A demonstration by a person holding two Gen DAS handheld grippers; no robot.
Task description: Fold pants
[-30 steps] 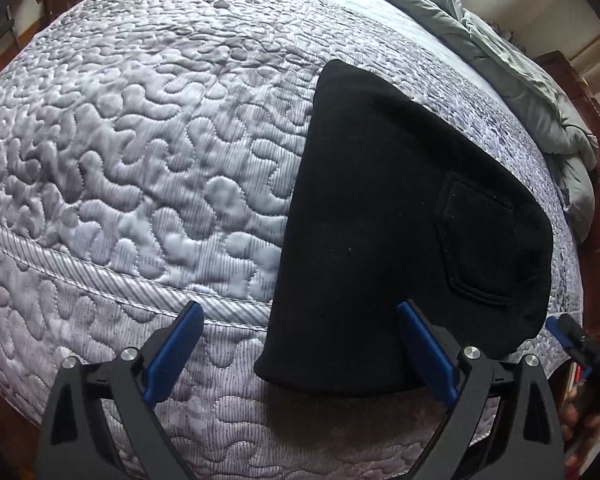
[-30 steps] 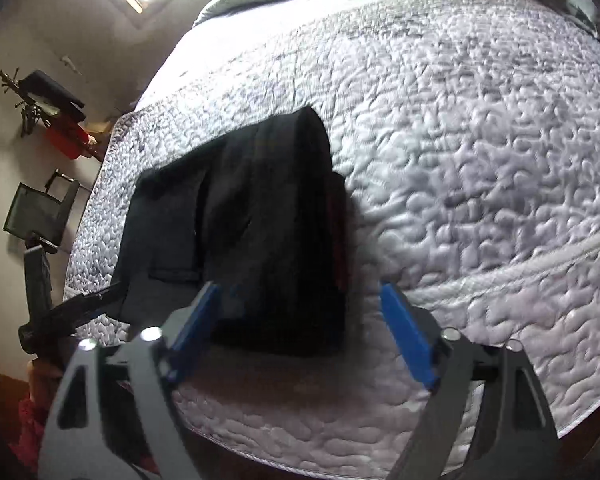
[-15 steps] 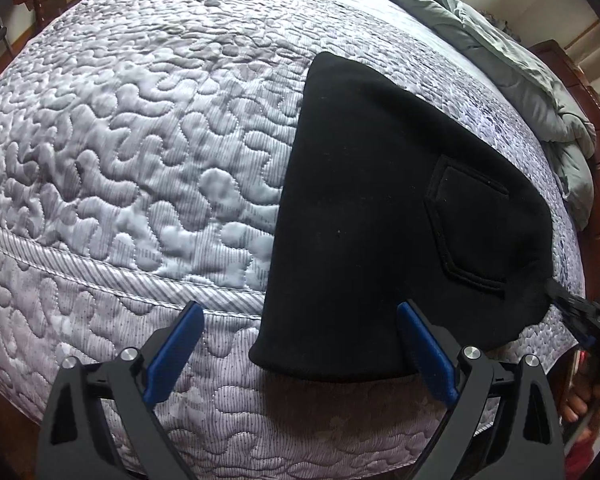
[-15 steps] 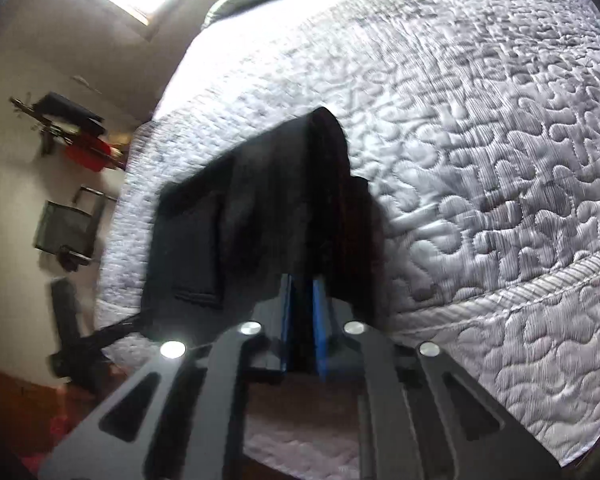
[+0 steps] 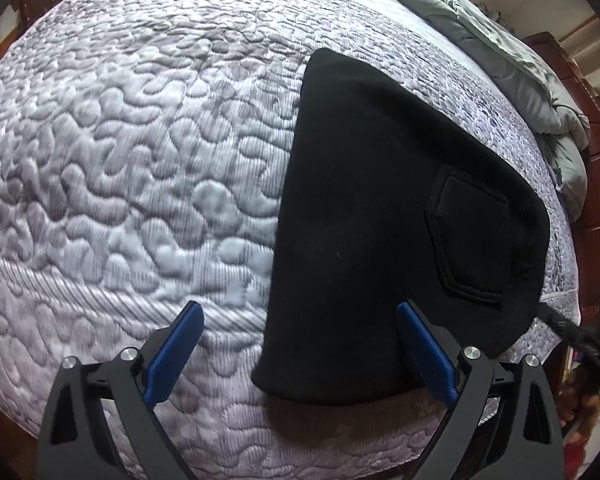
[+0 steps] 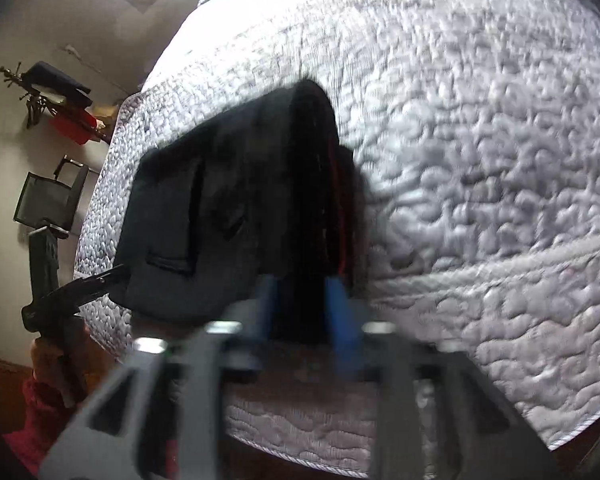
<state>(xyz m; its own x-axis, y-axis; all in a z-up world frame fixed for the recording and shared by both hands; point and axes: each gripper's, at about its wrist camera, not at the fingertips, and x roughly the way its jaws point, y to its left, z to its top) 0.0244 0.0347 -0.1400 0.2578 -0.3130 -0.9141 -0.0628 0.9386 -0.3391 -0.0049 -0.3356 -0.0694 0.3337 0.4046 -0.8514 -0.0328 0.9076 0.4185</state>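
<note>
**Currently: Gripping the Near Edge for the Next Fold**

Right gripper (image 6: pixel 300 300): the jaws stand narrowly apart with the near edge of the black pants (image 6: pixel 236 216) between them; the view is motion-blurred, so whether the pads press the cloth cannot be told. Left gripper (image 5: pixel 300 348): the jaws are wide open, holding nothing, and straddle the near left corner of the pants (image 5: pixel 380 208).

The pants lie already folded into a compact panel near the edge of the quilted bed (image 5: pixel 120 140), back pocket (image 5: pixel 468 240) facing up. A grey comforter (image 5: pixel 512 52) lies bunched at the far side.

Judged step: securing the near edge for a further fold. The next move calls for both grippers clamping that edge, lifting it evenly and carrying it toward the far edge.
</note>
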